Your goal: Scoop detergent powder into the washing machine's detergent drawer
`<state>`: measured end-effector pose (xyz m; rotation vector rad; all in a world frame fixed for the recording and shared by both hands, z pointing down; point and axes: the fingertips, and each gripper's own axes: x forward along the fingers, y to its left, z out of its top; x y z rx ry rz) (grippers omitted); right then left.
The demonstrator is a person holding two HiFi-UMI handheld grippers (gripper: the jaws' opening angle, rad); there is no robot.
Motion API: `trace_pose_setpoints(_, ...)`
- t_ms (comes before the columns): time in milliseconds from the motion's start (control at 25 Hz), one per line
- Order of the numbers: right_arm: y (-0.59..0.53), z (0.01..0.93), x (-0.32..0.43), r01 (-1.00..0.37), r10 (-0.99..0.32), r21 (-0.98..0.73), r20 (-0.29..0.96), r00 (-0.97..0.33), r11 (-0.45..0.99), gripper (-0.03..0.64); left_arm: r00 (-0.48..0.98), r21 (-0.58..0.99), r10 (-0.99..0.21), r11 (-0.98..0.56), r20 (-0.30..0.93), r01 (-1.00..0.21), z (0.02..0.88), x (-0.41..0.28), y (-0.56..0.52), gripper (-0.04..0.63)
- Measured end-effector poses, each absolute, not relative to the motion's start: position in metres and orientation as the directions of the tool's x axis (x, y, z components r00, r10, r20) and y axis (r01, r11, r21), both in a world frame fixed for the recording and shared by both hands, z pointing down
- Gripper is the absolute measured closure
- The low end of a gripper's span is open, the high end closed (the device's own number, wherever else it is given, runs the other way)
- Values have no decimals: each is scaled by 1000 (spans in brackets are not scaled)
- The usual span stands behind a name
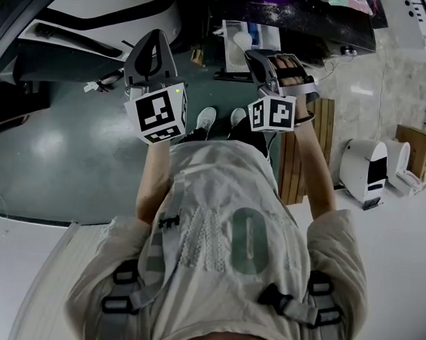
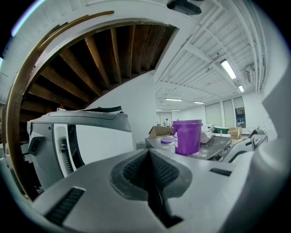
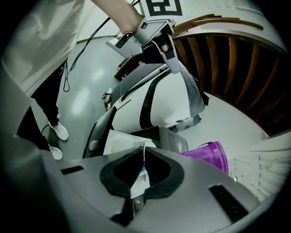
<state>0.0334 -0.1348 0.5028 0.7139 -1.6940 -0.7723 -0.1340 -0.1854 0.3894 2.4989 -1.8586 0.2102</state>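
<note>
Care point: a level, steady carry.
Right gripper (image 3: 143, 157) pinches thin white plastic scoop handle (image 3: 137, 184); left gripper's (image 2: 149, 157) jaws meet, empty.

A slatted wooden panel (image 1: 290, 176) lies on the floor (image 1: 59, 152) near a rounded white appliance (image 1: 363, 165) and a cardboard box (image 1: 416, 143); dark wooden beams (image 2: 91, 59) run overhead.
</note>
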Motion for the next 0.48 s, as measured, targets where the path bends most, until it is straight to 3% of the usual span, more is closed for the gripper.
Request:
trace_pose_setpoints(280, -136, 501, 31, -73, -784, 795, 573, -238, 603, 606, 284, -65, -951, -293, 118, -954, 389, -130, -186, 575)
trace_pose_setpoints(480, -149, 482, 32, -171, -804, 792, 542, -247, 586, 606, 287, -65, -951, -296, 118, -953, 382, -124, -189, 575)
